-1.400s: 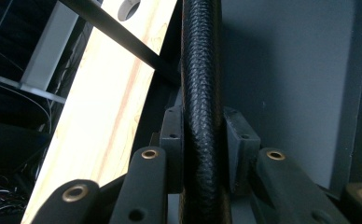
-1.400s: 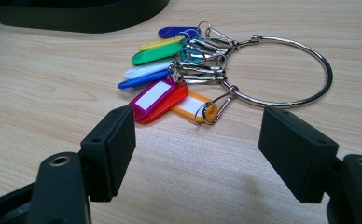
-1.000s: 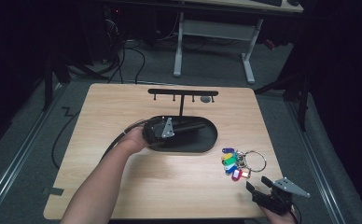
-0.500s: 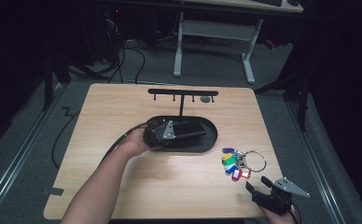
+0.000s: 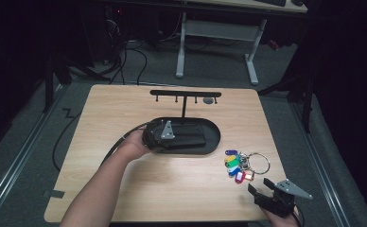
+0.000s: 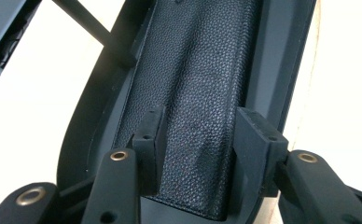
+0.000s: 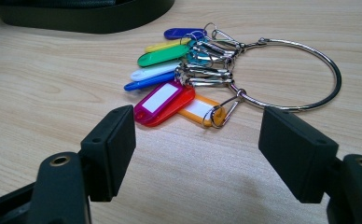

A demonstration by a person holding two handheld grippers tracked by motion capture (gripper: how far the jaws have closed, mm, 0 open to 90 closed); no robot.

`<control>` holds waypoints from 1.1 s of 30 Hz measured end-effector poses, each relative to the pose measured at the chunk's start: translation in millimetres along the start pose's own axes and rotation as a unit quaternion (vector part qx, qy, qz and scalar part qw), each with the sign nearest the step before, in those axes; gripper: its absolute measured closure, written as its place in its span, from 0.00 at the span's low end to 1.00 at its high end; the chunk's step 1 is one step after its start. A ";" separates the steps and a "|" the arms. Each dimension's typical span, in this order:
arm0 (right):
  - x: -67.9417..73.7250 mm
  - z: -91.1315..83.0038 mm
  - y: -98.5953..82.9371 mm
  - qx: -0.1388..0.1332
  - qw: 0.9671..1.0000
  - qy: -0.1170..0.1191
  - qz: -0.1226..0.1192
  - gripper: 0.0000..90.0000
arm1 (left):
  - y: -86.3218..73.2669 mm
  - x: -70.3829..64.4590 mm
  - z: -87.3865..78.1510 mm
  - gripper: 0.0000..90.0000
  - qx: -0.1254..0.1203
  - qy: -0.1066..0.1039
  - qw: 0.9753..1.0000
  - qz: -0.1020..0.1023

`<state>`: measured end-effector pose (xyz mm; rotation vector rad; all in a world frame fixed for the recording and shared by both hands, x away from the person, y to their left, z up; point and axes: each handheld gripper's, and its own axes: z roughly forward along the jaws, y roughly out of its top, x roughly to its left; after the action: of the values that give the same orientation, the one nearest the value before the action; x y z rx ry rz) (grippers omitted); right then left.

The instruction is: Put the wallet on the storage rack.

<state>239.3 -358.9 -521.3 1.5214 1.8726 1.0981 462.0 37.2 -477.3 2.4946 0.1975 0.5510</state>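
Left gripper (image 6: 195, 154) pinching black leather wallet (image 6: 193, 84), lying in oval black tray (image 5: 214, 142) mid-table | right gripper (image 7: 198, 154) spreading wide, hovering near key ring (image 7: 281, 74) | judging wallet light, soft, grippy; taking hold across narrow end.

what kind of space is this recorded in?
Probably a lab or office workspace set up for recording, not a home: a small wooden table on grey carpet, a white-legged desk behind it with loose cables on the floor, surroundings left dark.
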 end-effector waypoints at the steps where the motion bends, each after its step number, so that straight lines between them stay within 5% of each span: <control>1: 0.0 0.0 0.0 0.000 1.000 0.000 0.000 0.31 | 0.0 0.0 0.0 0.61 0.000 0.000 1.000 0.000; 15: 1.9 2.6 3.4 -0.002 1.000 0.004 -0.011 0.31 | -1.7 -20.6 -28.4 0.62 -0.045 0.005 0.998 -0.036; 28: 2.9 4.3 5.8 -0.005 1.000 0.008 -0.015 0.31 | -26.9 -47.9 -47.4 0.61 -0.074 0.016 0.993 -0.091; 33: 3.2 4.1 5.8 -0.005 1.000 0.009 -0.015 0.31 | -34.0 -57.5 -50.1 0.61 -0.074 0.017 0.993 -0.093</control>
<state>244.9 -354.4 -518.5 1.4790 1.8927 1.1086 388.0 75.8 -478.4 2.2956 0.3837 0.5115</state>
